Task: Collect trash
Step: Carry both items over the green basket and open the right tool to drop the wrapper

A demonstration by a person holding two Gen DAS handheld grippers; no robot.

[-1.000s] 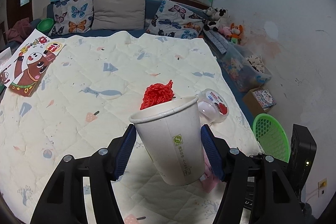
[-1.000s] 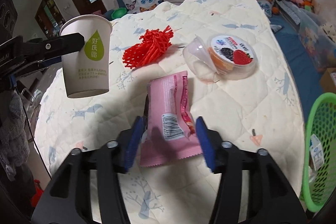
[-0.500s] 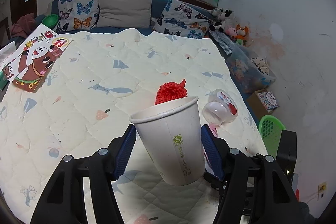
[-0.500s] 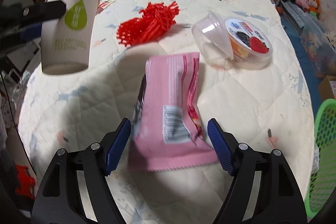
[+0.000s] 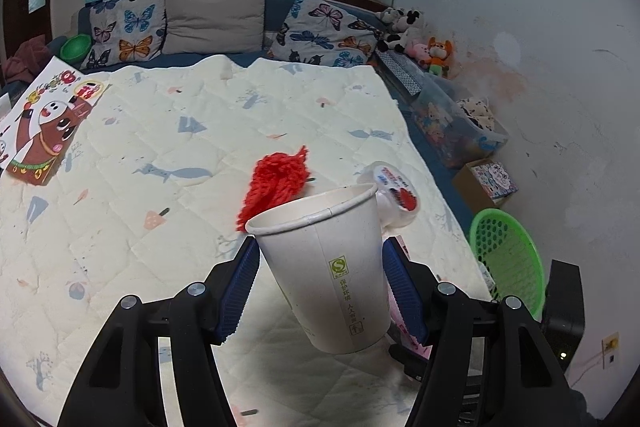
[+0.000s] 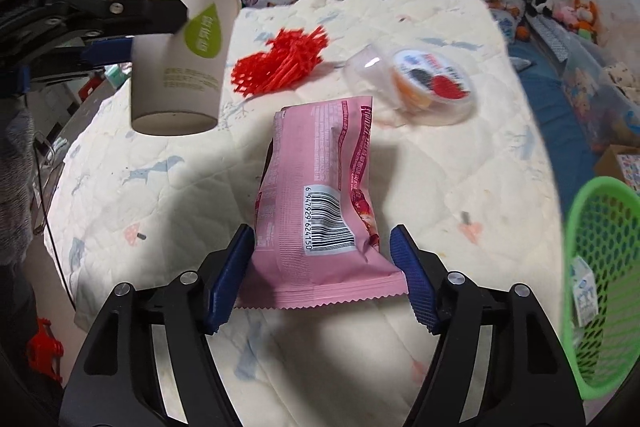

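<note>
Left wrist view: the left hand-held gripper [image 5: 320, 283] clasps a white paper cup [image 5: 326, 267] between its blue pads, holding it clear above the quilted bed [image 5: 160, 131], rim tilted away from the camera. Beyond the cup lie a red foam net [image 5: 278, 183] and a clear plastic fruit cup [image 5: 394, 193]. A green basket [image 5: 508, 259] stands beside the bed, on the right.

Right wrist view: the right hand-held gripper [image 6: 322, 275] straddles a pink snack wrapper [image 6: 320, 211] lying on the bed, barcode up. Its jaws have just been closing; the left pad touches the wrapper's edge, the right pad stands just beside it, so the wrapper is not yet squeezed. The basket at the right edge holds a small carton [image 6: 585, 293].
</note>
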